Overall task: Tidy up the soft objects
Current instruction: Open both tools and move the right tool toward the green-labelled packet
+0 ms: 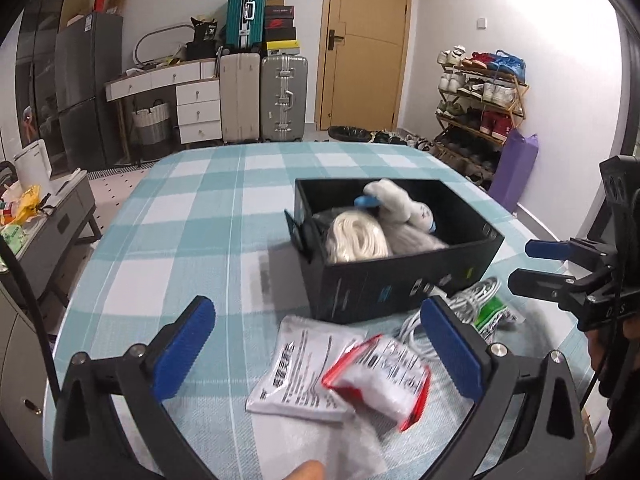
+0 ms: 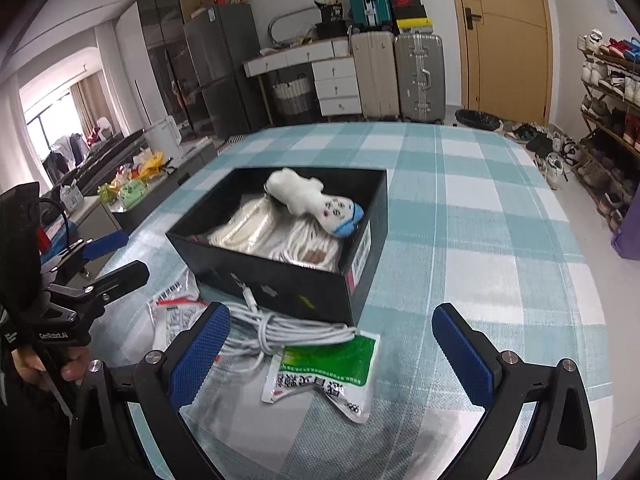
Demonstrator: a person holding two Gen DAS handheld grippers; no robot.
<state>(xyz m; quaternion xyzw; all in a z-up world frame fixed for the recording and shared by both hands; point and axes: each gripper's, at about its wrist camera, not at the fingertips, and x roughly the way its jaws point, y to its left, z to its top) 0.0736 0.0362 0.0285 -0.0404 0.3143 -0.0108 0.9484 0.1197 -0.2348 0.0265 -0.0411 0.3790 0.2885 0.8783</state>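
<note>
A black box (image 1: 400, 276) (image 2: 280, 280) stands on the checked cloth and holds coiled white rope (image 1: 360, 240) (image 2: 256, 224) and a white plush toy (image 1: 404, 204) (image 2: 316, 200). In front of it lie a red-edged white packet (image 1: 380, 380), a white printed packet (image 1: 296, 376) (image 2: 172, 312), a bundled white cable (image 1: 460, 312) (image 2: 280, 332) and a green packet (image 2: 328, 372) (image 1: 494, 312). My left gripper (image 1: 320, 348) is open above the two white packets. My right gripper (image 2: 328, 352) is open above the cable and green packet.
The table (image 2: 480, 240) has a teal and white checked cloth. Suitcases (image 1: 264, 96), a drawer unit (image 1: 192, 100) and a door (image 1: 364, 40) stand behind; a shoe rack (image 1: 476, 104) is at the right. A side table with clutter (image 1: 36, 216) is at the left.
</note>
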